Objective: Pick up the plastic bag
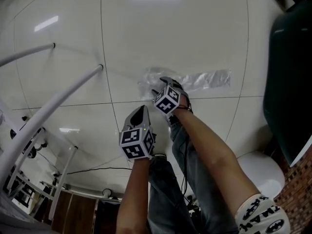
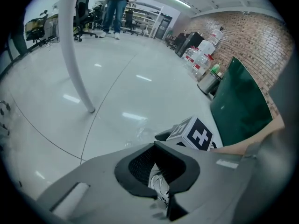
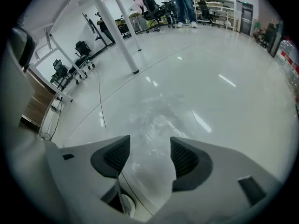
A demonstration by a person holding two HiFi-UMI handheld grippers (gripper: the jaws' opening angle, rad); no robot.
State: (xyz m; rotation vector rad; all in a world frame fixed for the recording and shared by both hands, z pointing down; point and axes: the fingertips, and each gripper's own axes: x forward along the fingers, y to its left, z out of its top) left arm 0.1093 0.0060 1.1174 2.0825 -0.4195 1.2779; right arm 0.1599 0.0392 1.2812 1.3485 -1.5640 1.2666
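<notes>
A glossy white tiled floor (image 1: 195,33) fills most of the head view, crossed by thin dark seams and bright streaks of reflected ceiling light. A large dark green flat panel (image 1: 287,72) stands along the right edge. Two slanted white metal poles (image 1: 53,99) meet the floor at the left.

The clear, crinkled plastic bag (image 1: 204,79) lies flat on the floor, stretched out sideways past the centre of the head view, well clear of the poles and short of the green panel.

The grey right gripper (image 1: 168,82), with its black-and-white marker cube, points steeply down over the bag's left end. In the right gripper view its jaws (image 3: 149,143) stand wide apart. The bag (image 3: 156,115) shows on the floor in the gap and beyond it, with neither pad pressing on it.

The grey left gripper (image 1: 141,110) hangs nearer the person, beside the right one and short of the bag. In the left gripper view its dark pads (image 2: 140,164) meet at the tips, closed with nothing gripped. The right gripper's marker cube (image 2: 194,133) shows just past them.
</notes>
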